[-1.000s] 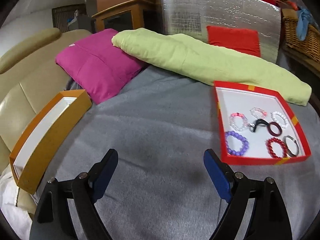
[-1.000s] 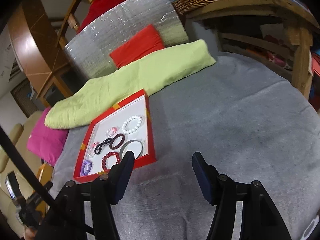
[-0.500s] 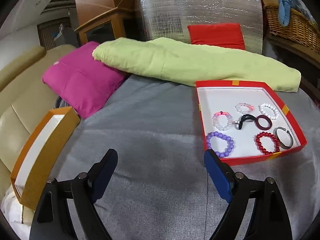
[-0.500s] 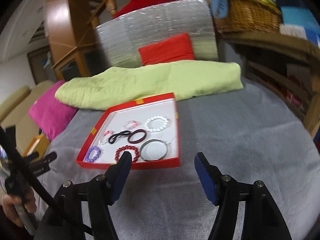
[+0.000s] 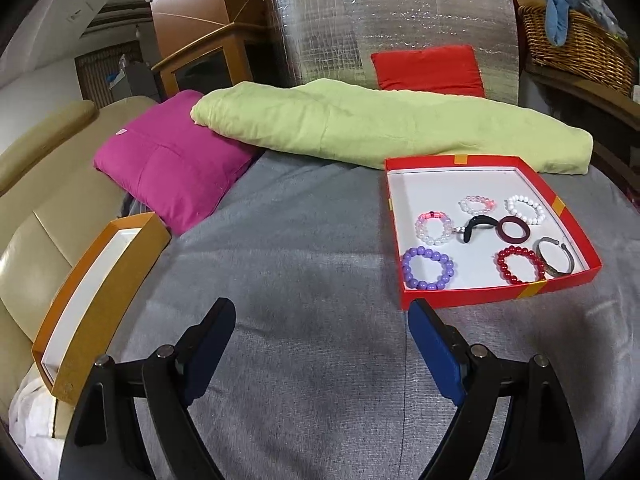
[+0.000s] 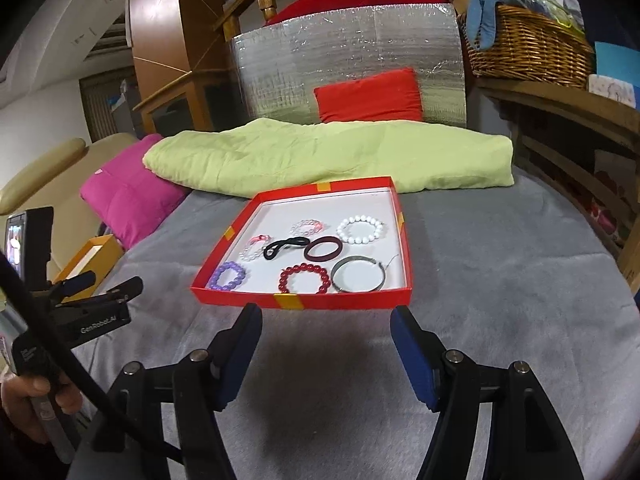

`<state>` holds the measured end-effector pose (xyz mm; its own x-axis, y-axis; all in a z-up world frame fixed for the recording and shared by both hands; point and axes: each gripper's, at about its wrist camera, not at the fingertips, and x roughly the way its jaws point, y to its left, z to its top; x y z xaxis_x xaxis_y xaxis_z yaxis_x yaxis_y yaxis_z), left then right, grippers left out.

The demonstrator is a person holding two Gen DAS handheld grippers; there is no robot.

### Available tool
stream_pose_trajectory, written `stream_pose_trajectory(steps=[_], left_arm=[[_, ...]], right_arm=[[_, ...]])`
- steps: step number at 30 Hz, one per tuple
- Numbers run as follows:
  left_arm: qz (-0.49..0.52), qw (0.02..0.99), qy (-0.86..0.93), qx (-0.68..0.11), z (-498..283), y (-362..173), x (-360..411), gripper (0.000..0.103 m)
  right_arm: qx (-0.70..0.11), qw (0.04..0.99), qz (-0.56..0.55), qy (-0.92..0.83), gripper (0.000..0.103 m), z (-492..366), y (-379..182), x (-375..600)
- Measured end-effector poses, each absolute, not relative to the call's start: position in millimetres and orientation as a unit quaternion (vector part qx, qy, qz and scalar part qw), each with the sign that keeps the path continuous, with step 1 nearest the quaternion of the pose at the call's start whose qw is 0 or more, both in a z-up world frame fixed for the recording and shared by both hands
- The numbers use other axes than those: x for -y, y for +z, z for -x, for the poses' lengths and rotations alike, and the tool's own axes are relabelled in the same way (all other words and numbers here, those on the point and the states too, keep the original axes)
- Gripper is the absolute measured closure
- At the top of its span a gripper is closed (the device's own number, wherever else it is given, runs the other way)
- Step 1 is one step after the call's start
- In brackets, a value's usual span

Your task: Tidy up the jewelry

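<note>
A red tray (image 6: 340,300) is set on the grey blanket (image 6: 500,280); beaded bracelets, a metal bangle (image 6: 359,279) and dark hair ties are held inside. An orange box (image 5: 96,292) is seen alongside. Both the left claw (image 5: 322,328) and right claw (image 6: 326,336) are spread wide, nothing gripped.

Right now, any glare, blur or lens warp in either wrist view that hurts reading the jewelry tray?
Left wrist: strong fisheye bend at the edges, red tray sharp, no glare on the beads. Right wrist: same warp, dark corners, soft shadow on the grey cover under the open right claw; silver foil panel sparkles but does not wash out.
</note>
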<state>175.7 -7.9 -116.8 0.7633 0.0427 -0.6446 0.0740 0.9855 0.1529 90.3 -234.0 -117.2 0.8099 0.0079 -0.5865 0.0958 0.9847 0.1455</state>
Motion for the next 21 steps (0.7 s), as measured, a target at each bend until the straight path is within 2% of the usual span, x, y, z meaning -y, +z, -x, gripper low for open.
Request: stream_pose_trajectory(steps=[3, 21], left_arm=[[-0.079, 0.937, -0.014, -0.339, -174, -113, 9, 0.015], [-0.088, 0.939, -0.025, -0.331, -177, -111, 22, 0.015]], right_arm=[[-0.306, 0.948, -0.087, -0.029, 0.028, -91, -117, 237], [-0.35, 0.929, -0.106, -0.063, 0.028, -123, -131, 243]])
